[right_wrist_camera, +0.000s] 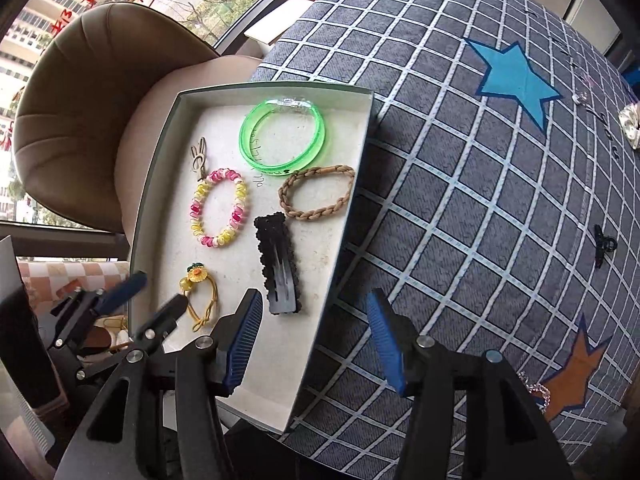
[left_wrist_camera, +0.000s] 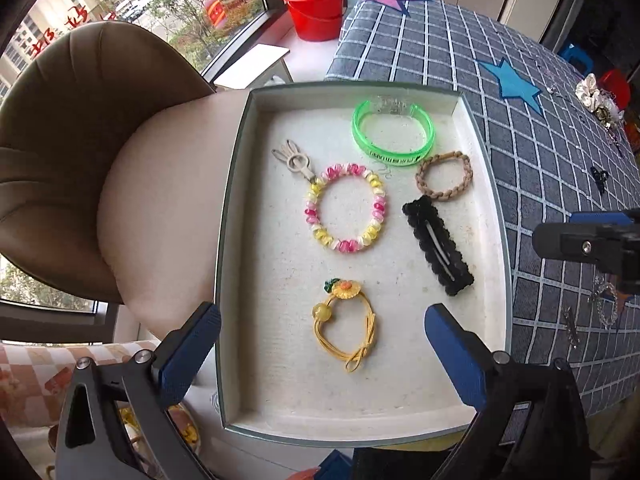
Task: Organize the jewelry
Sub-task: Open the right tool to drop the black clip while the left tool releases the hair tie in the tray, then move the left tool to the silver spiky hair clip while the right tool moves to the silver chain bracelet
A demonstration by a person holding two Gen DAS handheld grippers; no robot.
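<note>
Both my left gripper [left_wrist_camera: 322, 344] and right gripper [right_wrist_camera: 314, 334] gape empty above the tray [left_wrist_camera: 236, 200], where the black hair clip [left_wrist_camera: 438, 245] lies lengthwise, upper left to lower right.

Green bangle [left_wrist_camera: 392, 132], grey checked tablecloth [left_wrist_camera: 540, 152].

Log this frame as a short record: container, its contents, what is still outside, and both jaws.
container: shallow box on checked tablecloth
contents: green bangle, braided tie, pink-yellow coil bracelet, black snap clip, yellow flower tie, rabbit clip
outside: black claw clip, silver chain
left gripper: jaws open, empty
right gripper: jaws open, empty
</note>
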